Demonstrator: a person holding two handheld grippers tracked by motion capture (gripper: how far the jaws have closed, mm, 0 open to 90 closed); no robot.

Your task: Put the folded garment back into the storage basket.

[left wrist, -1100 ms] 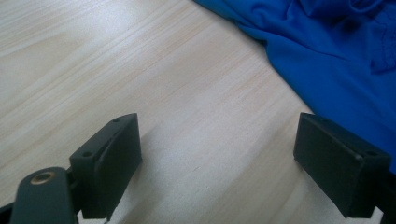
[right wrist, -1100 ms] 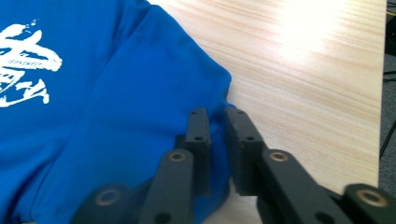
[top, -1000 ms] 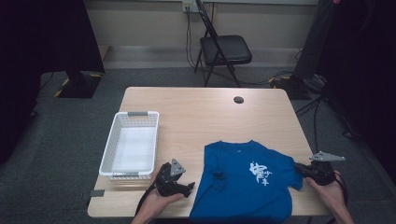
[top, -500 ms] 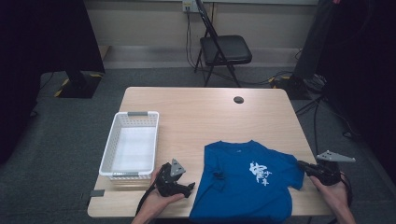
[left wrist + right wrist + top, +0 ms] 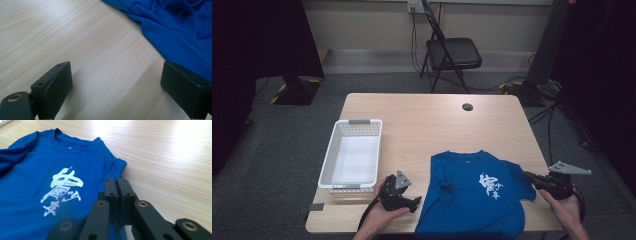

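Blue T-shirt [image 5: 477, 192] lies flat at the near edge of my table [image 5: 437, 120], chest up, white brush-style characters [image 5: 62, 191] printed on the front; a thin line of small lettering crosses them, too small to read. My left tool [image 5: 117, 92] sits over bare wood just beside the shirt's left edge, jaws spread and just now widening, nothing between them. My right tool [image 5: 117, 182] is pressed together over the shirt's right sleeve; I cannot tell if cloth is pinched. White basket [image 5: 339, 150] stands left.
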